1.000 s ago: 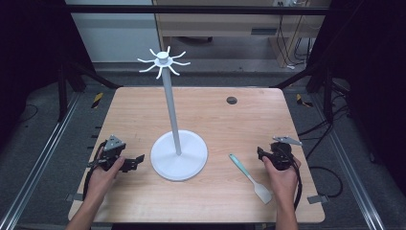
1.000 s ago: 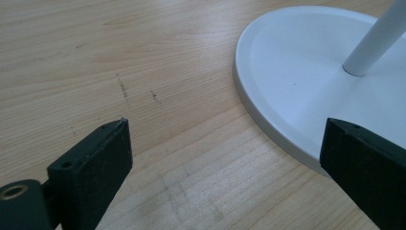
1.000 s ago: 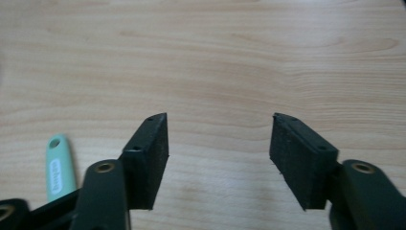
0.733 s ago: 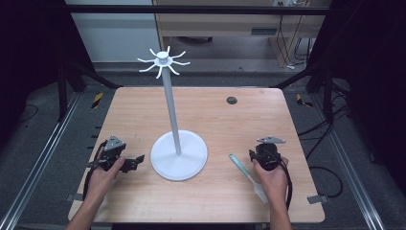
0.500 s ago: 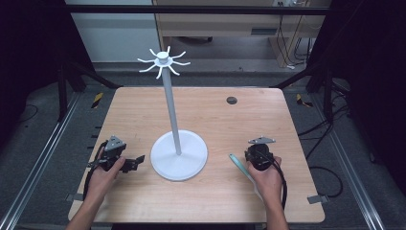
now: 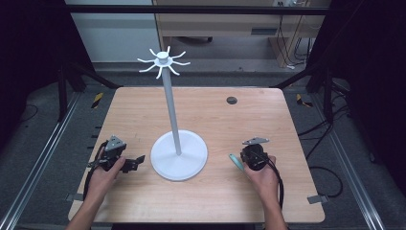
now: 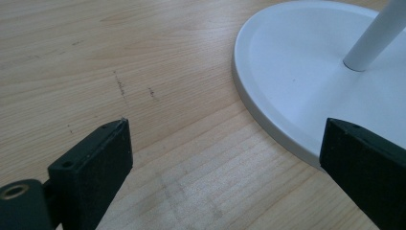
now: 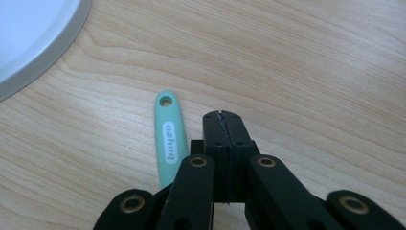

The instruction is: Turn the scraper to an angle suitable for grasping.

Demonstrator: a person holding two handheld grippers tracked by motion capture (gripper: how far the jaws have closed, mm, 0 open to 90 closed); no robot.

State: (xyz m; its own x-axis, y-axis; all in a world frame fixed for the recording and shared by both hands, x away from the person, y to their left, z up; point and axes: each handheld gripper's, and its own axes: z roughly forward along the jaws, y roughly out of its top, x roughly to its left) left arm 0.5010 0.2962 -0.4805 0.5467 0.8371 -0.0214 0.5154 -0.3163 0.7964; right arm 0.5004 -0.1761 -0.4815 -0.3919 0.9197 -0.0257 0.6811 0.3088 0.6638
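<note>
On the tabletop a white hook stand rises from its round base near the middle; just beside that base, on the person's right, lies a mint-green utensil handle with a hanging hole at its far end, flat on the wood; the right gripper sits over it with its fingers pressed together, having just been closing, and nothing lies between them; the handle runs alongside the closed fingers on their left in the right gripper view, passing under the gripper body, apart from the tips; the left gripper rests near the base's other side, fingers wide apart and holding nothing; judged step: the approach to picking up the utensil, grasp not made; next move likely calls for parting the right fingers, shifting them sideways to straddle the handle, then closing on it; the hole suggests a hook on the stand's crown as the destination.
</note>
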